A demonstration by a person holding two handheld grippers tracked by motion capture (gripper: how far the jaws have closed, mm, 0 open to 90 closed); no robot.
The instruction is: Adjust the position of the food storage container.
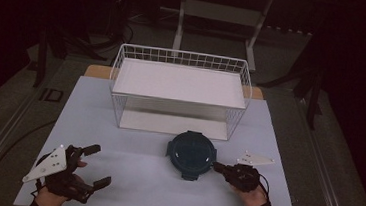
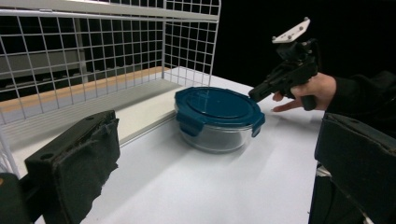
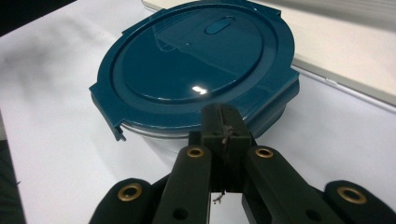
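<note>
Black jaws of the right gripper fill the foreground of its own view, pressed together with nothing between them, tips just short of the container's near rim. Container: round, clear glass body, dark blue snap lid with clip tabs, lid seated. It sits on the white counter, just in front of the wire basket. High view: right gripper at the container's right side, held by the right hand, tips pointing at the lid edge; whether they touch it cannot be told. Left gripper at the counter's near left, well apart from the container, jaws spread wide and holding nothing; grey three-cornered plate on top. Left gripper view: its two padded jaws frame the scene at either side, container between and beyond them, right gripper coming in from the far right. Basket is white wire with a flat white shelf on top and an open space beneath; it stands toward the counter's far edge.
</note>
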